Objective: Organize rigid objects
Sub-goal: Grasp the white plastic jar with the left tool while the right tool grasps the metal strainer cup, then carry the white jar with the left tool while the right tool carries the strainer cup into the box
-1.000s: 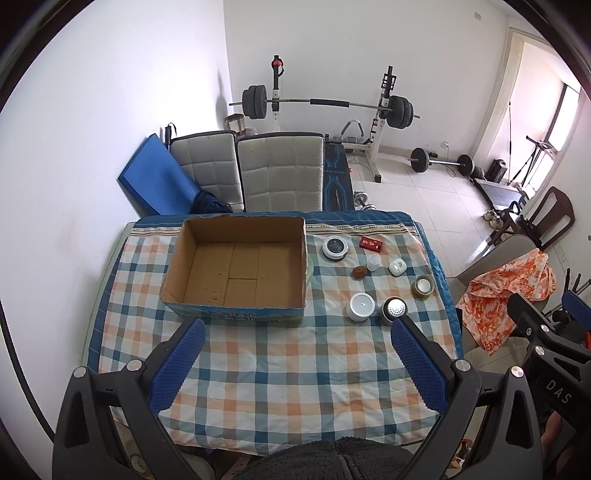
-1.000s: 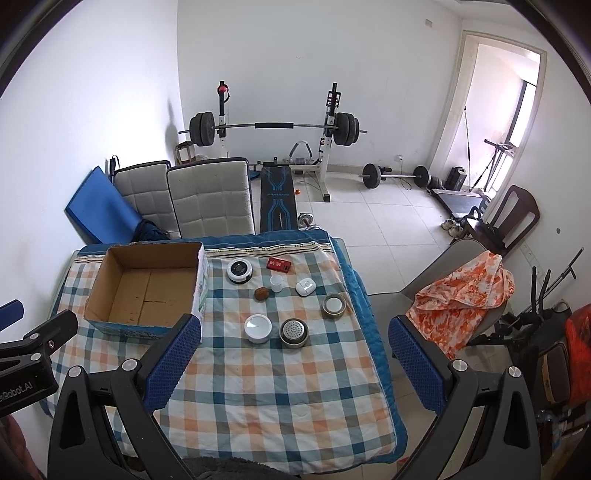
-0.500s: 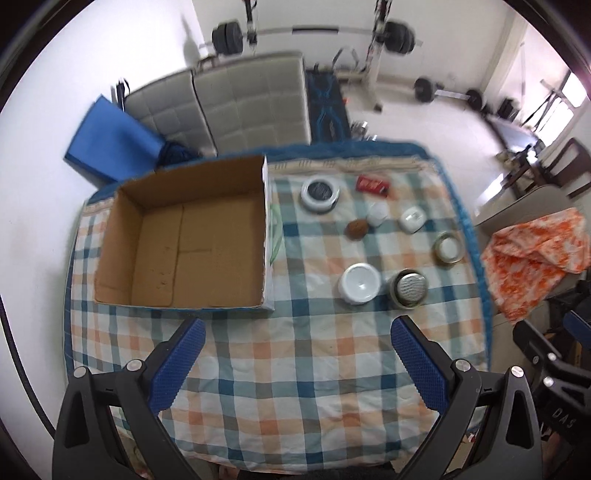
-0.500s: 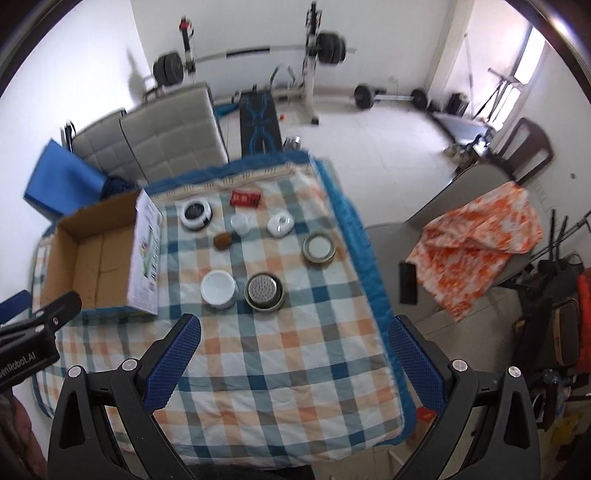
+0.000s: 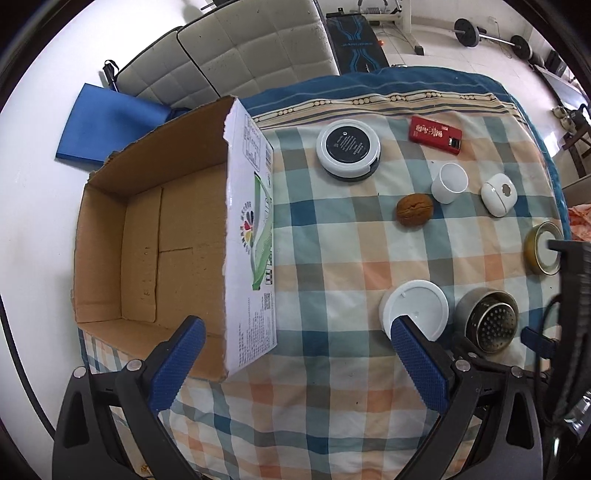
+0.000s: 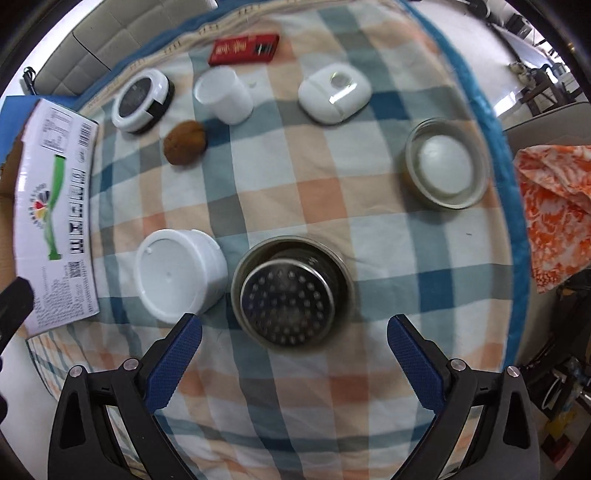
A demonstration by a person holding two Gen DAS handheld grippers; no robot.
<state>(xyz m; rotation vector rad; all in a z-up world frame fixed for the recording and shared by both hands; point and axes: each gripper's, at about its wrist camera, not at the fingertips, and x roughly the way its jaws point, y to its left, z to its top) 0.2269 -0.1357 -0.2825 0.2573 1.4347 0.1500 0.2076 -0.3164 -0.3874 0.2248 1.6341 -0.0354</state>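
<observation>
Metal strainer cup centred ahead of right gripper — jaws apart, empty. Left gripper likewise spread wide — beside cardboard box.

Perforated shiny metal strainer, matt cardboard box, checked cloth.

A room in a home doubling as a home gym: a table under a checked tablecloth stands near, two quilted grey chairs and a blue mat at its far side, with a weight bench and barbell on the tiled floor beyond.
</observation>
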